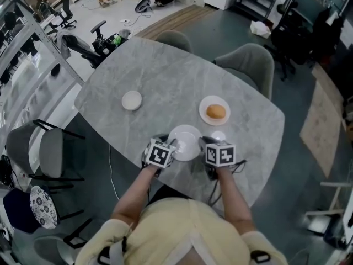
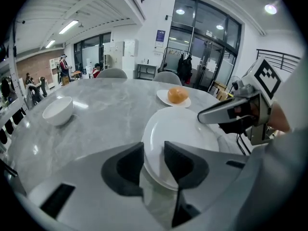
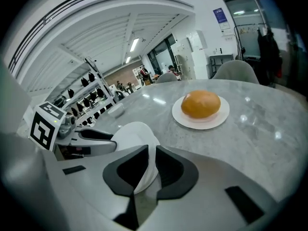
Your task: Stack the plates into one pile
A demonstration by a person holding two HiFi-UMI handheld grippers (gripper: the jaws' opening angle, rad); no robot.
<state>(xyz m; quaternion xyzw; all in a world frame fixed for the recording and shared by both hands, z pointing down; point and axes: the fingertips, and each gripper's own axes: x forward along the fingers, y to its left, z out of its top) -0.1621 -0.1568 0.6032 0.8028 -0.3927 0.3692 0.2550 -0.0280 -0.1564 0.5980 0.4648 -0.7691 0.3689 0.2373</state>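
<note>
Spanning the whole head view, a grey marbled table (image 1: 165,70), round-cornered, carries everything in this entry. Item one: empty plate (image 1: 185,141), white, at the near edge between both tools, canted rather than flat; whether its underside is clear of the table cannot be told. Item two: bun plate (image 1: 204,115), white, a little smaller, just beyond the first and apart from it. Item three: left gripper (image 2: 154,150), jaws fairly wide, closed over the empty plate's near-left rim, which fills the gap. Item four: right gripper (image 3: 151,150), jaws narrow, pinching the opposite rim edge-on. Item five: small bowl (image 1: 131,100), white, well apart to the left. Item six: bun (image 1: 215,112), golden, sitting on its plate. Handling note, as judgement: the step in hand is the two-handed carry of the empty plate. Both grips should travel together and level it first. Since the bun prevents flat seating on top, the empty plate probably belongs underneath.
</note>
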